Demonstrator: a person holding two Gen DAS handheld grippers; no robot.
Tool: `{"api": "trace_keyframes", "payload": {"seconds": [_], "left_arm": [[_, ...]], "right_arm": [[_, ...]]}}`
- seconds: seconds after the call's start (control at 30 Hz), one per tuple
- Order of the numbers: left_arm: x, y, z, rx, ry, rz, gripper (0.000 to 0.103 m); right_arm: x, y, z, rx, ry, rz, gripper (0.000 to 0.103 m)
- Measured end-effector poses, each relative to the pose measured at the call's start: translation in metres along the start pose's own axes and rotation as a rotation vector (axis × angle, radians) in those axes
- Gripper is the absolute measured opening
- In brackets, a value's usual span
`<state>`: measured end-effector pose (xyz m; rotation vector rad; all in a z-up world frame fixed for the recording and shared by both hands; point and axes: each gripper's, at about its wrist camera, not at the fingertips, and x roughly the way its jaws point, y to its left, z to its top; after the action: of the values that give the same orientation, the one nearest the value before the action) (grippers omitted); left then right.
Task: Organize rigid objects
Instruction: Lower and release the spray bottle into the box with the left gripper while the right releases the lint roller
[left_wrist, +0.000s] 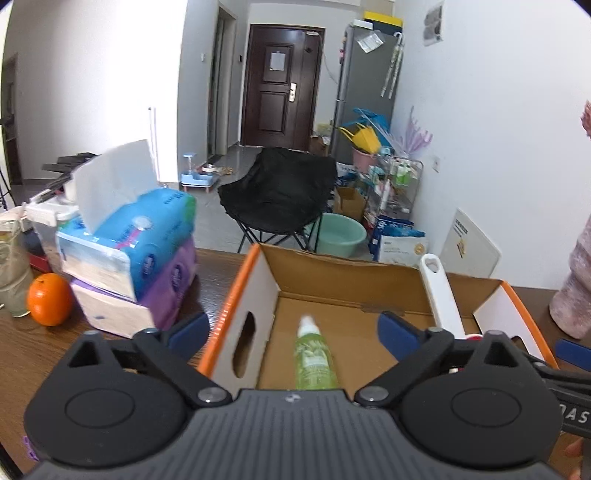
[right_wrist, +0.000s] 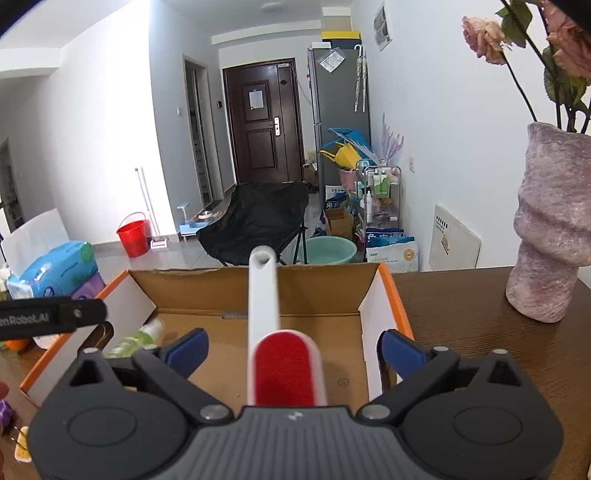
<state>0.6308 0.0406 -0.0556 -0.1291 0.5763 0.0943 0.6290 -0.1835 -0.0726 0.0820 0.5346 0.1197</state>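
An open cardboard box (left_wrist: 255, 288) (right_wrist: 384, 295) with orange edges stands on the brown table. A green spray bottle (left_wrist: 314, 358) (right_wrist: 135, 341) lies on its floor. My left gripper (left_wrist: 293, 332) hovers over the bottle, open wide, its blue pads clear of it on both sides. A white lint brush with a red pad (right_wrist: 282, 362) leans in the box, its handle (left_wrist: 439, 291) resting on the far wall. My right gripper (right_wrist: 293, 349) is open around the brush head, with neither pad touching it.
Stacked tissue packs (left_wrist: 133, 251) (right_wrist: 55, 267) and an orange (left_wrist: 48, 299) sit left of the box. A pink vase with flowers (right_wrist: 550, 225) stands at the right. Beyond the table are a black folding chair (left_wrist: 280, 192), a green basin (left_wrist: 340, 232) and a red bucket (right_wrist: 133, 236).
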Motion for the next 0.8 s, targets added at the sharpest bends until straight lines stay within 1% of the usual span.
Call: {"api": "trace_keyframes", "payload": {"seconds": [0.1,0.23,0.4,0.57,0.8], "left_arm": [[-0.001,0.006,0.002,-0.023,0.007,-0.006,0.103],[-0.001,0.007,0.002,-0.020,0.022,0.007,0.103],[-0.002,0.005,0.001,-0.012,0.021,0.004,0.103],[-0.020,0.005,-0.003,0.000,0.004,-0.008,0.103],[-0.058,0.007,-0.010,0.012,-0.015,-0.009,0.103]], "right_arm": [[-0.004,0.000,0.000,0.002,-0.004,-0.003,0.103],[-0.007,-0.002,0.001,0.002,-0.002,0.003,0.103],[-0.011,-0.002,0.004,0.004,-0.007,0.011,0.103],[-0.028,0.000,0.005,-0.010,-0.020,0.021,0.103],[-0.070,0.001,0.003,-0.017,-0.068,0.044,0.103]]}}
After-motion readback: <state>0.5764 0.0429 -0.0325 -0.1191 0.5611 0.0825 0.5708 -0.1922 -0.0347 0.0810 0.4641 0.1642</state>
